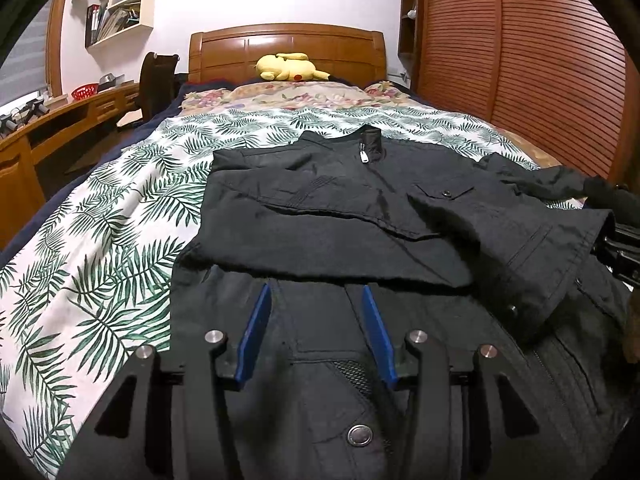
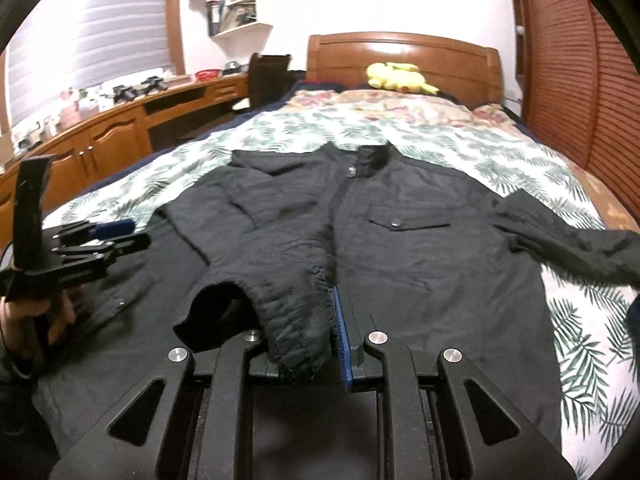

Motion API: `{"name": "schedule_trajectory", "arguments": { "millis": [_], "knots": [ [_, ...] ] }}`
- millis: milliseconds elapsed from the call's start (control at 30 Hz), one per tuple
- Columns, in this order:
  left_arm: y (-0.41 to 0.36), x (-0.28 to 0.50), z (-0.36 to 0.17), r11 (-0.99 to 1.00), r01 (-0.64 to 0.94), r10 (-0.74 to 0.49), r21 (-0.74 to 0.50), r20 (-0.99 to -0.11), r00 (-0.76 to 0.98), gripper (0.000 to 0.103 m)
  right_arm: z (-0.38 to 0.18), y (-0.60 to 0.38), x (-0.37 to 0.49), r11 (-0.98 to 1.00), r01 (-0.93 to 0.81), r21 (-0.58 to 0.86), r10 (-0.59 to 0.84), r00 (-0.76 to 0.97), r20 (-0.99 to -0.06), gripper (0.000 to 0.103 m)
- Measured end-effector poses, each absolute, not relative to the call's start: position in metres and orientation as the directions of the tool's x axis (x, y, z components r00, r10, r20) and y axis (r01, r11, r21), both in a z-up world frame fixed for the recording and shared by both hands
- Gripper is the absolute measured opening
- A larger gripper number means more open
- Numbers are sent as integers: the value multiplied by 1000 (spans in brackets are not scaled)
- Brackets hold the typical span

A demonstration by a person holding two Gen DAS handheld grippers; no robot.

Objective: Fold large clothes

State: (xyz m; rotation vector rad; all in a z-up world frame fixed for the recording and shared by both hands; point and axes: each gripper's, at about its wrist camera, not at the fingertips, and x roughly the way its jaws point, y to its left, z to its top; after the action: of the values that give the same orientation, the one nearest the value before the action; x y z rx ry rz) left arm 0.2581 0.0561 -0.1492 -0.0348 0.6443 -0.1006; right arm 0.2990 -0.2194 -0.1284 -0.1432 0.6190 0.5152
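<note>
A limp black jacket (image 2: 400, 248) lay on the bed (image 2: 520, 168); the right gripper (image 2: 320, 344) pinched its ribbed cuff (image 2: 292, 320), a firm handhold. The left gripper (image 1: 316, 320) hovered half-spread above the hem.

Black gripper (image 1: 316, 334) frames, blue pads (image 1: 253, 338), silver bolts; sleeve seemingly dark.

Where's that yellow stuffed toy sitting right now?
The yellow plush toy lies at the far end of the bed, against the wooden headboard, beyond the black jacket, in both wrist views.
</note>
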Motion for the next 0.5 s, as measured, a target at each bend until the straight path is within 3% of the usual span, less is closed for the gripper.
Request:
{"name": "schedule_trajectory", "arguments": {
  "millis": [267,433,500],
  "knots": [
    [56,258,-151,995,79,-97,-57,-601,793,46,-138,-246,317,915,-403,11,316,700,-640,19],
    [56,259,-151,995,81,-95,-49,-602,793,46,-143,-260,326,935,-353,24,275,684,-676,52],
    [57,259,-152,996,83,-93,-45,-603,792,46,-136,-268,323,940,-340,14,264,703,-661,56]
  ]
}}
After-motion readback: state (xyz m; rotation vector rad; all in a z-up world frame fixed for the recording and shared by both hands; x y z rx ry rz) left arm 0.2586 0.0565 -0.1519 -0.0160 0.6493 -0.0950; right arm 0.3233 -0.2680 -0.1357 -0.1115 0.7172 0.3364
